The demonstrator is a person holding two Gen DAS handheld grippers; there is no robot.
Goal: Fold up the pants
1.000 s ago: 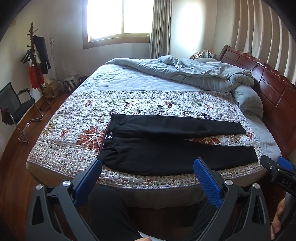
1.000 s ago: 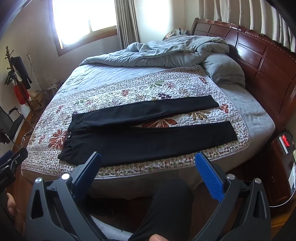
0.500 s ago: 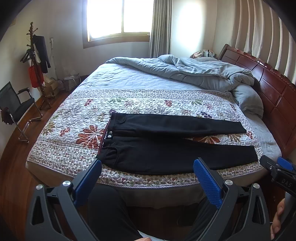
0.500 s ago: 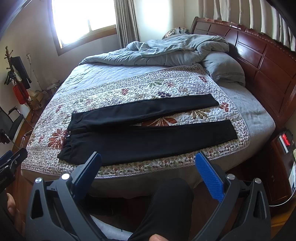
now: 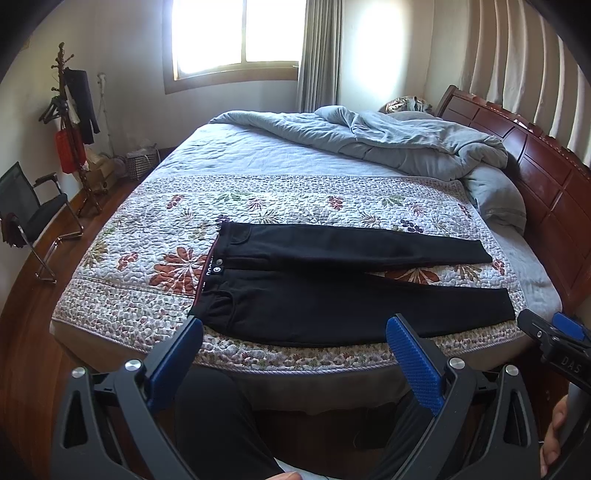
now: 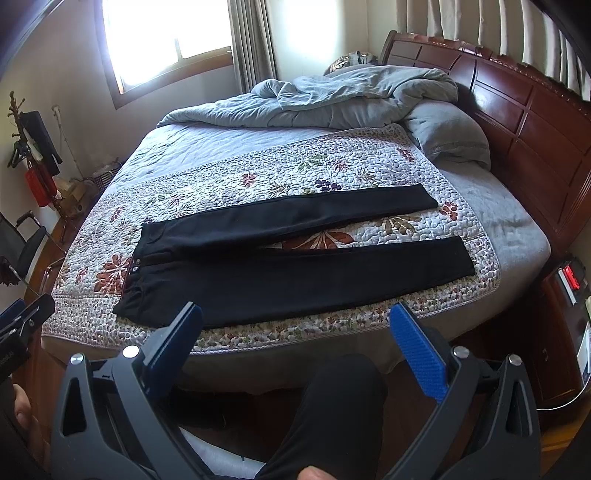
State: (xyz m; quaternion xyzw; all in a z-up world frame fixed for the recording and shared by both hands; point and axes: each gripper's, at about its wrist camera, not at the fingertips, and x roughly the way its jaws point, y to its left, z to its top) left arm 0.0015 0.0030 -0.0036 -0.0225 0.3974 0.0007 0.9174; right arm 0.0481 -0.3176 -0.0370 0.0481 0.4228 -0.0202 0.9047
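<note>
Black pants (image 5: 332,291) lie flat on the floral quilt (image 5: 258,206) that covers the near half of the bed (image 6: 517,229), and I see them whole from both wrist cameras. Their waistband sits toward my left, with a thin red edge and a small round button showing at the fly, and the two legs run out to my right, parted in a narrow V so that a strip of quilt with a rust-coloured flower shows between them. The nearer leg lies close to the bed's front edge; the farther leg ends a little short of it.

My left gripper (image 5: 295,354) hangs in front of the bed, off the cloth, its blue-padded jaws spread wide with nothing between them. My right gripper (image 6: 295,339) does likewise, jaws wide apart and empty, pointing at the middle of the nearer leg. Each gripper's tip shows at the margin of the other's view. Below the jaws I make out a dark-clad leg (image 6: 332,406) of the person holding the rig, and part of a hand (image 5: 554,435) at the right margin of the left view.

Behind the quilt a grey duvet (image 5: 388,144) is bunched against a dark wooden headboard (image 6: 517,122), with a pillow (image 6: 450,133) beside it. A window (image 5: 236,33) glares white, and a coat stand (image 5: 70,122) and a chair (image 5: 33,210) stand by the left wall.
</note>
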